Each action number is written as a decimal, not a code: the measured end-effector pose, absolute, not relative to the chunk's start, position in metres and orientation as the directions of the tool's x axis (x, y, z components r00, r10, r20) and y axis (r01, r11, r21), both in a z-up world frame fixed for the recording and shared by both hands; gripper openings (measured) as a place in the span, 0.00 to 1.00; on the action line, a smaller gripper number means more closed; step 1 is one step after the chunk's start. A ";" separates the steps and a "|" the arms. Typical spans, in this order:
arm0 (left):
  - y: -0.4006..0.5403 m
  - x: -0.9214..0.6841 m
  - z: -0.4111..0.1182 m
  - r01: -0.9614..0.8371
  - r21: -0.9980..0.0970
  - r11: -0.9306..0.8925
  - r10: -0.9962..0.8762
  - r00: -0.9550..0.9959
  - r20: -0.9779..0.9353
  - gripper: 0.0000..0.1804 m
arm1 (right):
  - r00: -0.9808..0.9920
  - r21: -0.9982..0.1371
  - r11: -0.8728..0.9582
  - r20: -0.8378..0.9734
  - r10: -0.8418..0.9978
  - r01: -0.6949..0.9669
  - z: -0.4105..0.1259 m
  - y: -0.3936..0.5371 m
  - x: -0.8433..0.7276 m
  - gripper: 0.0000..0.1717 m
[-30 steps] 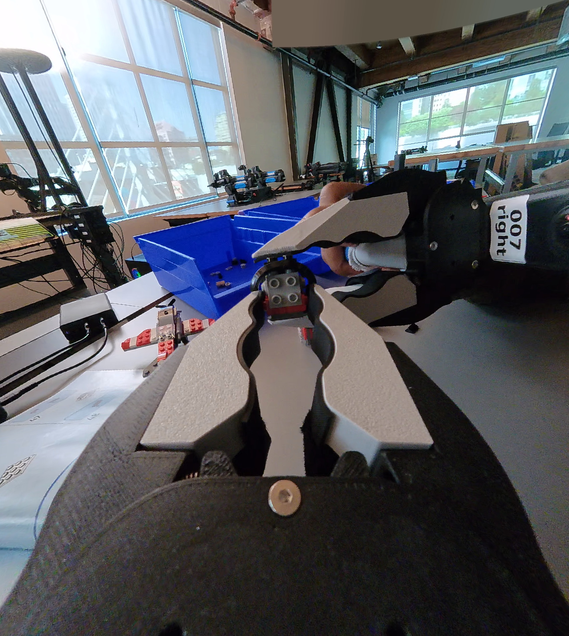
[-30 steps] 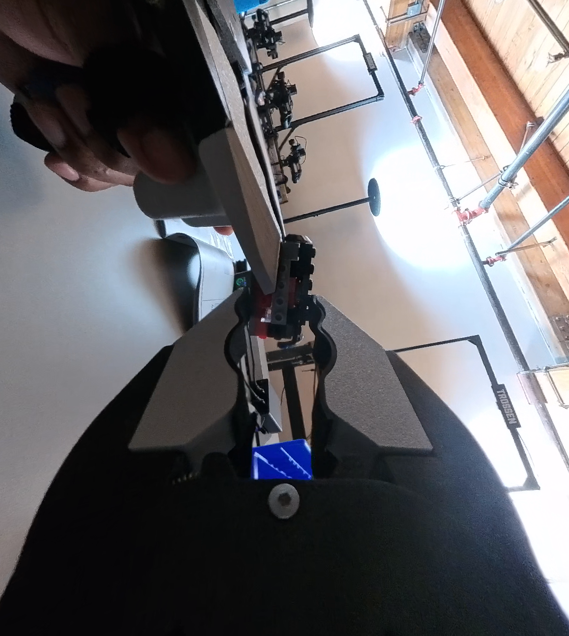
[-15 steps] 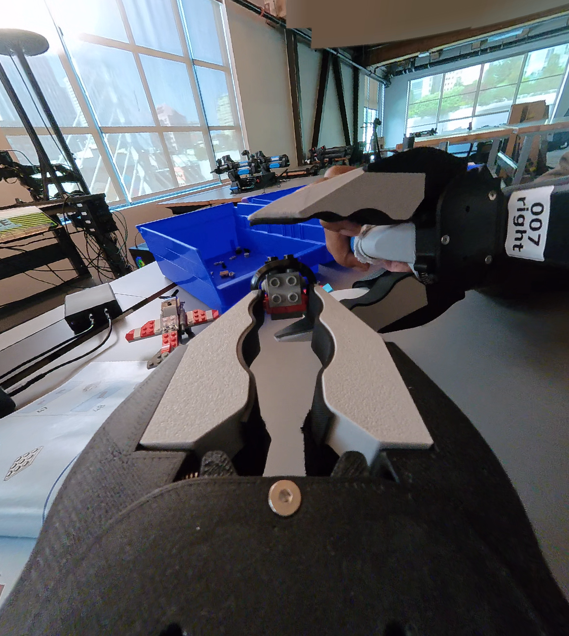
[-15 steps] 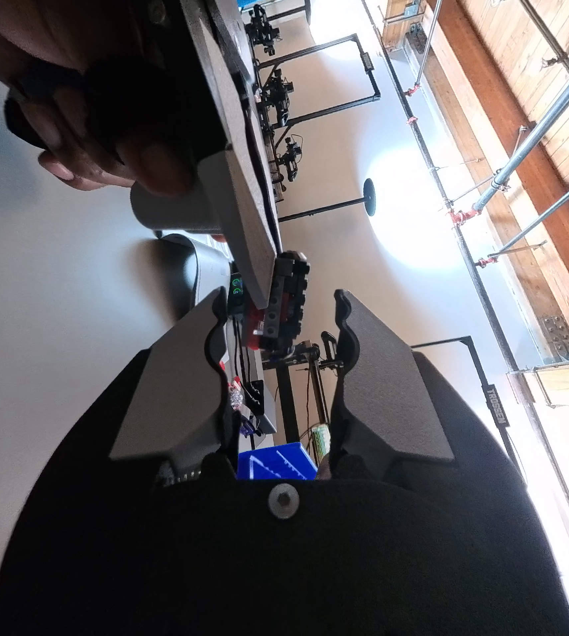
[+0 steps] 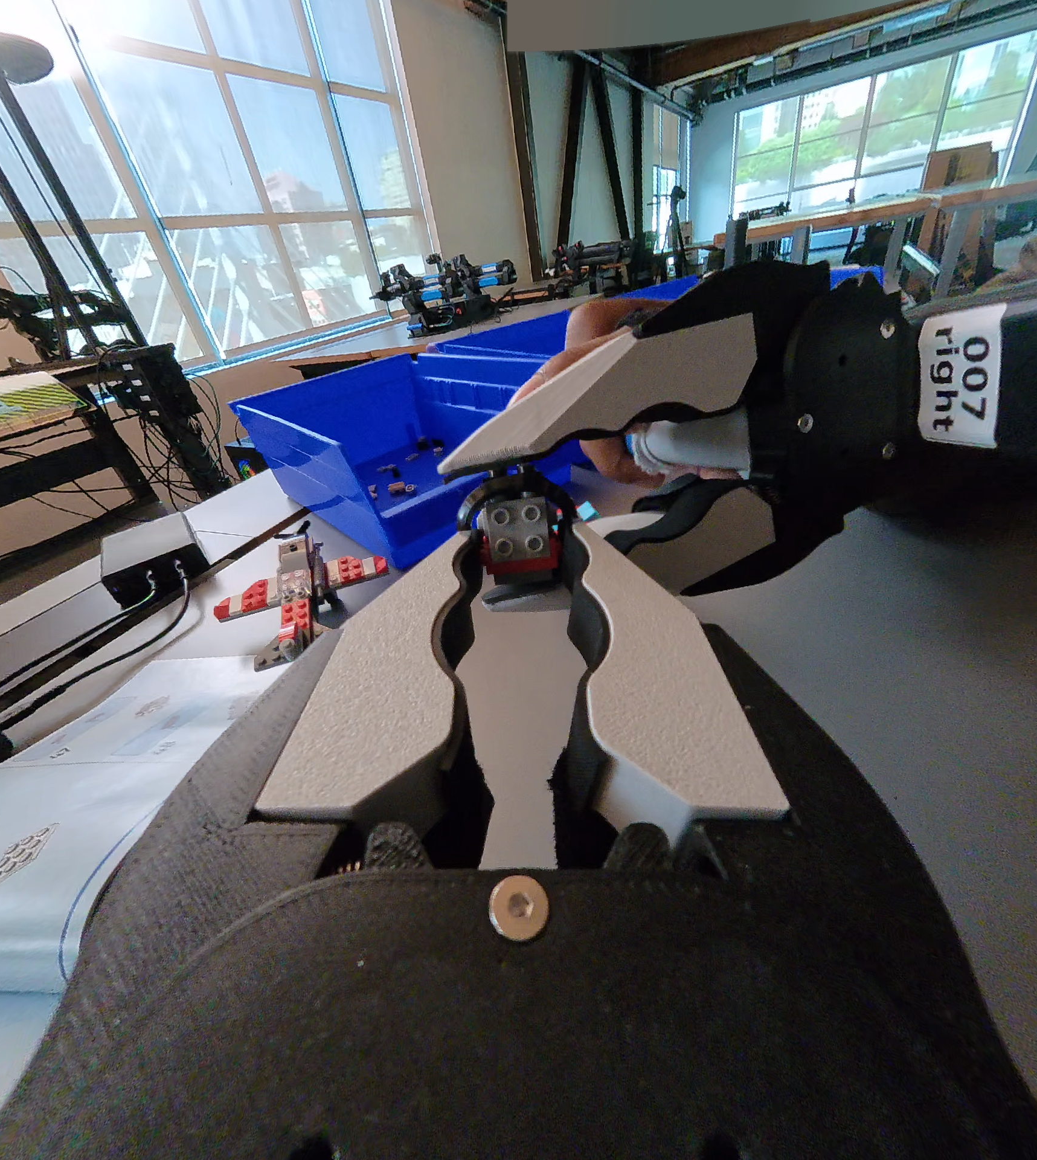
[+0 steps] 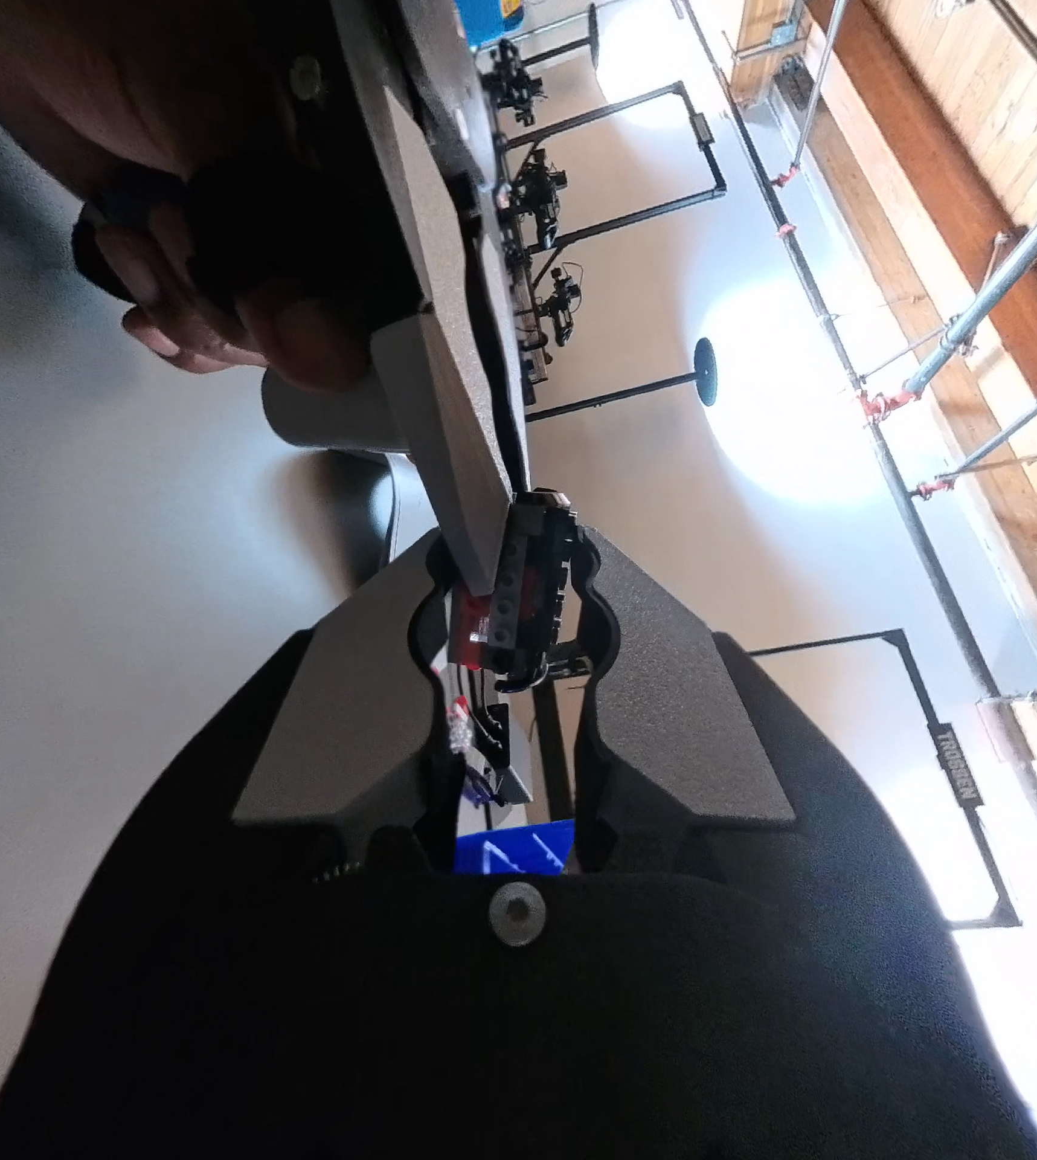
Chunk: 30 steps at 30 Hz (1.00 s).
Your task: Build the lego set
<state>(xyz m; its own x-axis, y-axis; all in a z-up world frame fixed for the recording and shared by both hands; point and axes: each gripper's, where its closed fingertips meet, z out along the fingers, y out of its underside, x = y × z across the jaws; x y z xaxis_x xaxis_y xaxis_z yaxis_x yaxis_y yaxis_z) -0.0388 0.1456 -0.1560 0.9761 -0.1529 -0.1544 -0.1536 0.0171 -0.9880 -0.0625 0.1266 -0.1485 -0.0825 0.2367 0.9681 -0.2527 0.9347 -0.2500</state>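
Worktop point(image 5: 879, 659) grey, windowed workshop. Left tongs point(image 5: 519, 552) level, pinching brick model point(image 5: 519, 533); right tongs point(image 6: 512, 602) rolled sideways, clamping same model.

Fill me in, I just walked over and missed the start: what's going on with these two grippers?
A person is working two hand-held grippers over a grey table. The left gripper clamps a small grey, red and black brick assembly at its fingertips. The right gripper, coming in from the side, has closed on the same assembly from above and below. A red-and-white brick plane lies on the table beside a blue bin holding a few loose small parts.
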 end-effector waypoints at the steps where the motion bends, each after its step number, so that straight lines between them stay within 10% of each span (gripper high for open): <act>1: 0.145 -0.040 -0.154 -0.145 -0.989 0.024 -0.148 0.978 -0.147 0.14 | -0.087 -0.272 0.930 0.962 0.259 -0.247 -0.148 0.127 -0.063 0.24; 6: 0.139 -0.058 -0.144 -0.065 -0.996 0.069 -0.098 0.993 -0.071 0.14 | -0.176 -0.422 0.881 0.904 0.391 -0.214 -0.146 0.136 -0.064 0.50; 13: 0.136 -0.061 -0.139 -0.051 -0.995 0.087 -0.089 0.994 -0.059 0.14 | -0.264 -0.655 0.751 0.741 0.617 -0.082 -0.131 0.169 -0.054 0.55; 30: 0.139 -0.027 -0.142 -0.080 -0.994 0.074 -0.208 0.974 -0.094 0.14 | -0.026 -0.880 0.276 0.289 0.957 0.386 -0.178 0.284 0.077 0.23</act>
